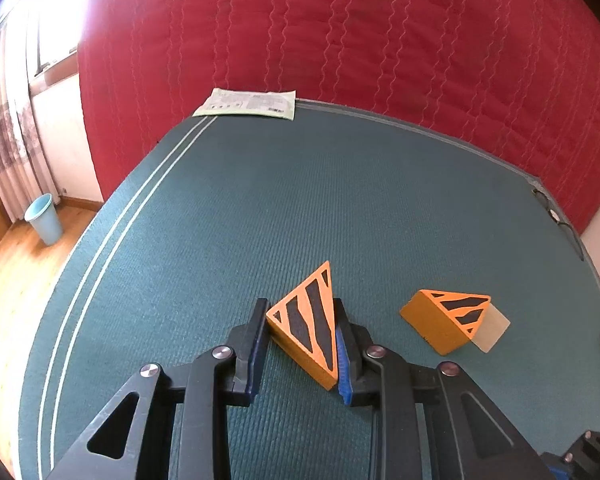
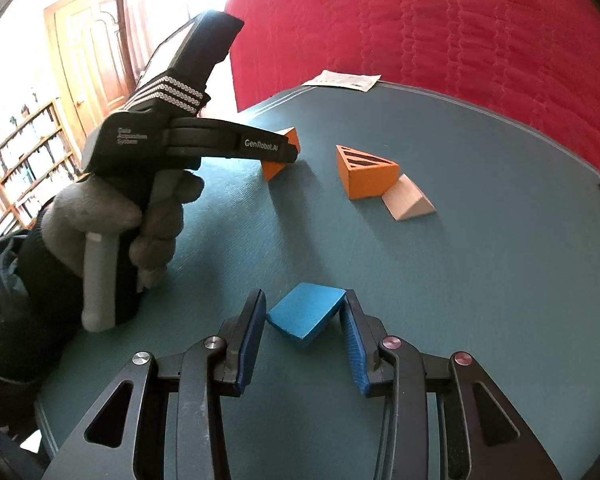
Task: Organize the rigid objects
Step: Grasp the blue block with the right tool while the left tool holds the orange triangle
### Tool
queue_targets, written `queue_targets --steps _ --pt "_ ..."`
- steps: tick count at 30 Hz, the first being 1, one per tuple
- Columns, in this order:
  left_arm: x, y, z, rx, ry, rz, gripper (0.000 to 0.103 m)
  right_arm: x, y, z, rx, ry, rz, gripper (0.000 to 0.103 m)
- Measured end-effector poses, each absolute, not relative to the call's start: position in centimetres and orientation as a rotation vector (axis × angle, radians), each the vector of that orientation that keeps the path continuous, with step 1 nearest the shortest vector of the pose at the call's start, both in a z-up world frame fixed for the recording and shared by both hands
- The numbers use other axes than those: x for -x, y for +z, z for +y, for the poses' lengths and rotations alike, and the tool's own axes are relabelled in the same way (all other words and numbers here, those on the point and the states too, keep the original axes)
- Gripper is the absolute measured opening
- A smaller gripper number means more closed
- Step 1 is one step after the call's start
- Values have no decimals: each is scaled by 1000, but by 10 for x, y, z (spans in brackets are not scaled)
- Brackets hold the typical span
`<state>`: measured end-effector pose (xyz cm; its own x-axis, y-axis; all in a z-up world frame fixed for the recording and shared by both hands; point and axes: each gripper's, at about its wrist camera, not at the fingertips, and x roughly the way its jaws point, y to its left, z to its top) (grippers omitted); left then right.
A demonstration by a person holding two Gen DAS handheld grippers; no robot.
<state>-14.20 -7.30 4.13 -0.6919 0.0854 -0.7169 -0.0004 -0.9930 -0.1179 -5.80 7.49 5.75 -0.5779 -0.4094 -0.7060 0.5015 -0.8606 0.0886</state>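
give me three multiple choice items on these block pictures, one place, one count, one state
1. Where does the pale plain wooden wedge lie?
A. against the second orange striped triangular block
B. on the white printed leaflet
C. between the right claw's pads

2. How many orange striped triangular blocks lie on the green mat?
A. one
B. two
C. four

3. What state is the left claw in?
A. wide open, nothing between its pads
C. hidden from view
B. closed around an orange striped triangular block

Answers: 1 A, the wedge touches that block's lower side. 2 B, one sits in the left claw, one beside it. 3 B, both blue pads press the block's sides. The right claw brackets a blue block.
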Motion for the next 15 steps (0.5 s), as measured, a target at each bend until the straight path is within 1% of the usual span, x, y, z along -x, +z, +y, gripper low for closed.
queue_targets --steps 15 --pt "123 63 -57 1062 2821 -142 30 36 65 113 -1037 -2519 9 39"
